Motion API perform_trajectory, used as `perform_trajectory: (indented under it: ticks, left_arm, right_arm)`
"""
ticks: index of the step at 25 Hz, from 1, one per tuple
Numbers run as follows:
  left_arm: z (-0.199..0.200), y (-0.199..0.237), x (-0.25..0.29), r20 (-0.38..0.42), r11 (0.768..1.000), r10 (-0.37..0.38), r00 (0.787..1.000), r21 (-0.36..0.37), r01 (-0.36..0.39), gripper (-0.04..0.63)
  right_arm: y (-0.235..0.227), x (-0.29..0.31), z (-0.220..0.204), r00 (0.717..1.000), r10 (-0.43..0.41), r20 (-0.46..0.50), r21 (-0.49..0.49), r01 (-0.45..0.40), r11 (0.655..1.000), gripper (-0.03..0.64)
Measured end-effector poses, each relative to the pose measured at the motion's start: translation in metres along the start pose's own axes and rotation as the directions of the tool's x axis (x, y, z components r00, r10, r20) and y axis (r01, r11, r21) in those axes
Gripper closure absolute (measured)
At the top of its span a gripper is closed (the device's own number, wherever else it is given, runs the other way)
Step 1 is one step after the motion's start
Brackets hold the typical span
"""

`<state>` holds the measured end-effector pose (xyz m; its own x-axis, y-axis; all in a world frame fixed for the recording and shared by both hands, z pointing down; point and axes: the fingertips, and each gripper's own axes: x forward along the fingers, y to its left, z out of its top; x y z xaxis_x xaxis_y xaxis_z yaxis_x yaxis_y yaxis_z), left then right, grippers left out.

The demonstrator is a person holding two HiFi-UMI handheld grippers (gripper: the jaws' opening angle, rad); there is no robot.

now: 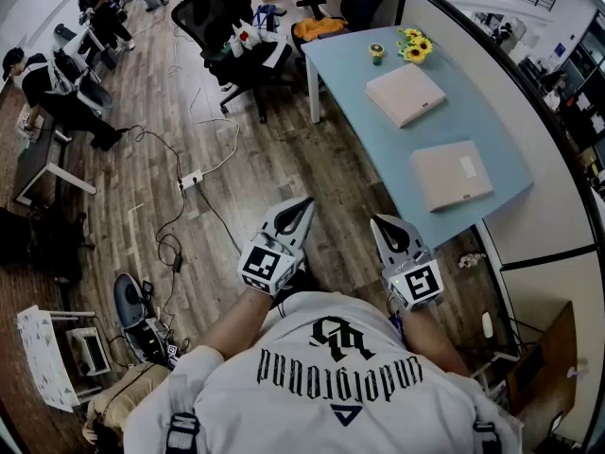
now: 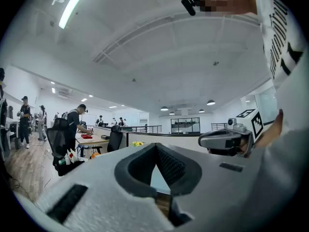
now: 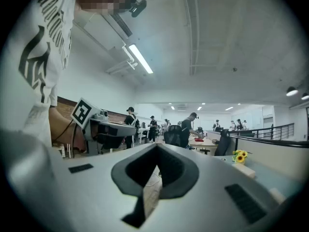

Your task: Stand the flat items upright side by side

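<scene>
Two flat beige items lie on the light blue table: one farther away, one nearer. Both lie flat and apart from each other. My left gripper and right gripper are held close to my body over the wooden floor, short of the table's near end, pointing level. Each is shut with nothing between its jaws. In the left gripper view the closed jaws point across the office, with the right gripper beside them. The right gripper view shows its closed jaws and a beige item on the table.
Sunflowers and a small jar stand at the table's far end. A grey partition runs along the table's right side. Black office chairs stand beyond it. Cables and a power strip lie on the floor at left. People work at desks.
</scene>
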<state>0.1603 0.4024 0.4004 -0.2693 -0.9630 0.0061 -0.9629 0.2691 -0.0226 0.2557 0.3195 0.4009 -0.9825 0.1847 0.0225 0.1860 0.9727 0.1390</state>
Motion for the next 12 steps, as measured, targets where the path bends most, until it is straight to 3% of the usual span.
perform_trajectory:
  ticks: [12]
  left_arm:
    - [-0.001,0.025,0.016,0.001,1.000,-0.014,1.000,-0.012,0.014,0.589]
  right_arm:
    - [-0.013,0.027,-0.001,1.000,-0.003,-0.003,0.019,0.003,1.000,0.612]
